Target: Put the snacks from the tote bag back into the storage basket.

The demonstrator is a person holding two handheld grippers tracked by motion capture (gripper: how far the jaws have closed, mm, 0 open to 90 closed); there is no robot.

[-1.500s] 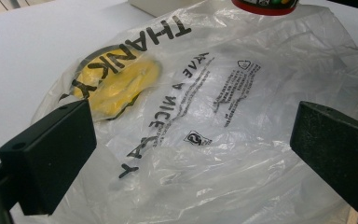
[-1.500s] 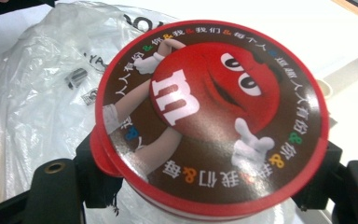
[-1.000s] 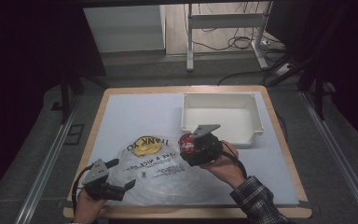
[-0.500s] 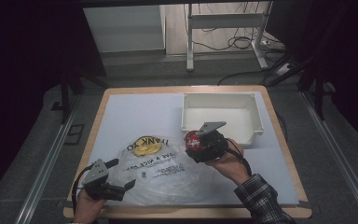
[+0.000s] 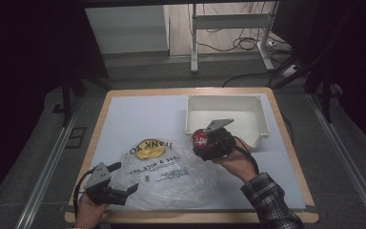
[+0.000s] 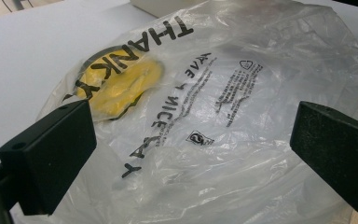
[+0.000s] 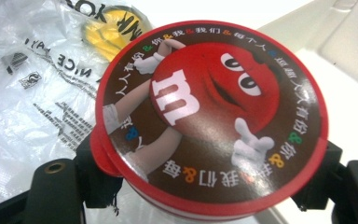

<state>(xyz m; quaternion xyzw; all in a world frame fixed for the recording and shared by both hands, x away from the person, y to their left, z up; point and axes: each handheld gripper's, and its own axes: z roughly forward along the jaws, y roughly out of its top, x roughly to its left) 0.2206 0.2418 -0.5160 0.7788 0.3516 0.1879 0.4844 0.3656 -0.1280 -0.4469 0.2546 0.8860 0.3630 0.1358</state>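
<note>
I have the table (image 5: 124,114) under a pale blue-white mat with a wooden edge showing round it. On its far right sits a white plastic tray (image 5: 262,125), open-topped and shallow. Nearer me, across the middle and left, lies a crumpled clear plastic bag (image 5: 171,174) printed with black "THANK YOU" lettering and a yellow smiley patch (image 5: 147,150) at its far end; in the left gripper view the same bag (image 6: 223,116) spreads right across the space ahead of the jaws.

My right gripper (image 5: 208,142) is just in front of the tray's near wall, over the mat between bag and tray. Its jaws are clamped on a round red M&M's candy tin (image 7: 209,116), pinching it at both sides, lid turned toward the camera. From above the tin (image 5: 201,138) is at the gripper's left end, near the bag's far right edge and just short of the tray; the tray's near wall stands between it and the tray floor.

My left gripper (image 5: 119,183) rests at the bag's near left corner, jaws spread wide with nothing pinched, only bag film lying ahead between them.
</note>
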